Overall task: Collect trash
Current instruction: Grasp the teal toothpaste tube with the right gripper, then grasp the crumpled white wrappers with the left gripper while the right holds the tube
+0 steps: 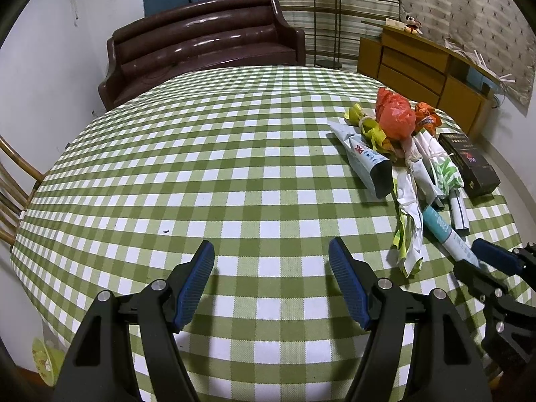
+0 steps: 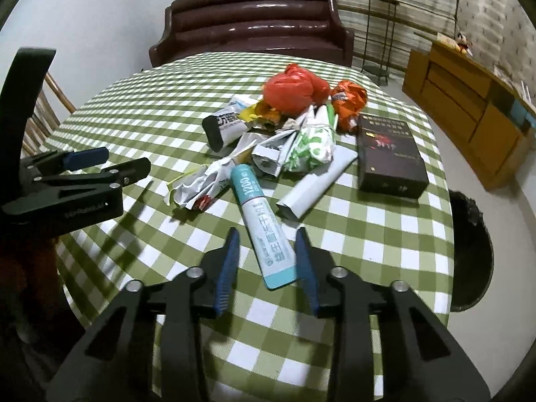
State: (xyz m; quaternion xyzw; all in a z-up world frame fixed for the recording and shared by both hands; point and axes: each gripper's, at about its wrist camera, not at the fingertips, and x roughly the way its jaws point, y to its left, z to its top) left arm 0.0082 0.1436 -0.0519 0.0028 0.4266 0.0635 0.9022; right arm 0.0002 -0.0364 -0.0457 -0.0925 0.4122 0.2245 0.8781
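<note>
A pile of trash lies on the green checked tablecloth [image 1: 234,167]: a red plastic bag [image 2: 291,90], an orange wrapper [image 2: 350,100], crumpled white and green wrappers [image 2: 311,147], a grey tube [image 2: 318,181] and a dark box [image 2: 388,154]. Nearest me lies a white and teal tube [image 2: 261,221]. My right gripper [image 2: 268,234] is shut on its near end, and the left wrist view shows that tube [image 1: 445,231] pinched in the right gripper [image 1: 475,254]. My left gripper [image 1: 271,254] stands open over bare cloth, left of the pile, with nothing between its fingers.
A dark round bin [image 2: 469,251] stands on the floor beyond the table's right edge. A brown leather sofa [image 1: 201,43] sits behind the table, a wooden cabinet [image 1: 418,67] at the back right, and a cane chair [image 1: 13,194] at the left.
</note>
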